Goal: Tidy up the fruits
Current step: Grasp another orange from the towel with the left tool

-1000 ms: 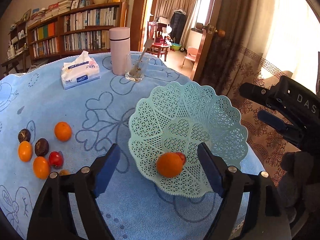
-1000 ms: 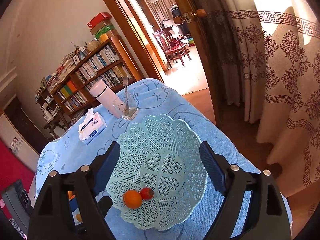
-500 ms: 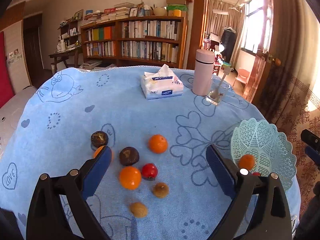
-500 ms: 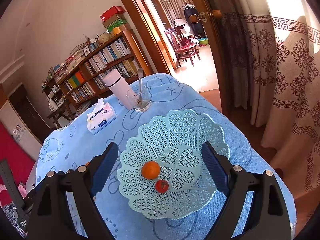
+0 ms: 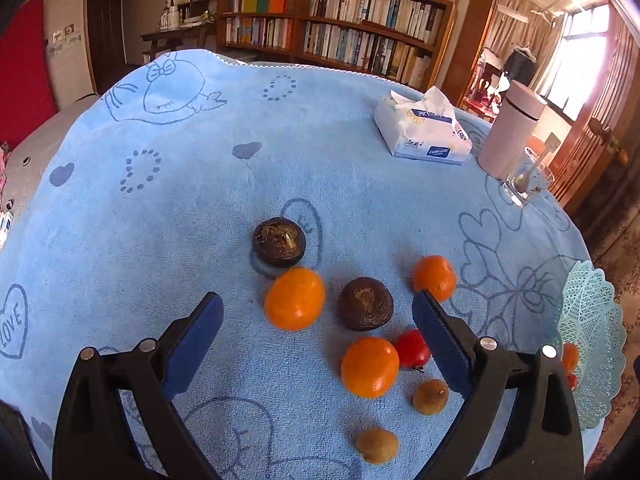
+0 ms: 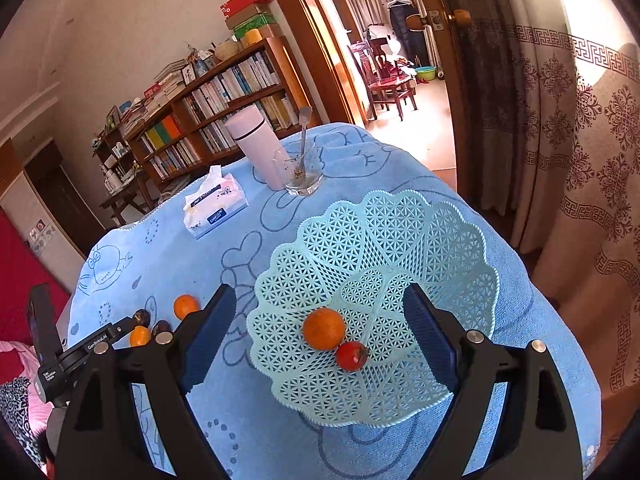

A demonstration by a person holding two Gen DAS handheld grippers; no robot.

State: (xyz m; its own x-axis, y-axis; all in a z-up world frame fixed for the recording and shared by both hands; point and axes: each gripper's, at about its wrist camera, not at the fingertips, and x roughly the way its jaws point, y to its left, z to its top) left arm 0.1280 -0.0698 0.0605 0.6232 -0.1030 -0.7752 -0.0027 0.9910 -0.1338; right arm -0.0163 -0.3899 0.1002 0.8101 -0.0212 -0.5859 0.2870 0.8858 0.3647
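My left gripper point(image 5: 318, 314) hangs open over loose fruit on the blue tablecloth point(image 5: 168, 200): an orange point(image 5: 295, 298) and a dark brown fruit point(image 5: 365, 303) lie between its jaws, untouched. Nearby lie a second orange point(image 5: 370, 366), a red tomato point(image 5: 412, 349), a third orange point(image 5: 435, 278), another dark fruit point(image 5: 279, 242) and two small brown fruits point(image 5: 430, 396). My right gripper point(image 6: 320, 314) is open above the mint lattice basket point(image 6: 400, 232), which holds an orange point(image 6: 324, 328) and a tomato point(image 6: 351, 355). The basket's edge point(image 5: 592, 320) shows in the left wrist view.
A tissue pack point(image 5: 424, 130), a pink flask point(image 5: 510, 128) and a glass with a spoon point(image 5: 526, 184) stand at the table's far side. Bookshelves point(image 5: 332, 28) line the wall behind. A doorway and patterned curtain point(image 6: 580, 120) lie past the table's right edge.
My left gripper swung left from over the basket to over the loose fruit, leaving an orange in the basket, and its jaws widened. My right gripper drifted slightly, staying over the basket.
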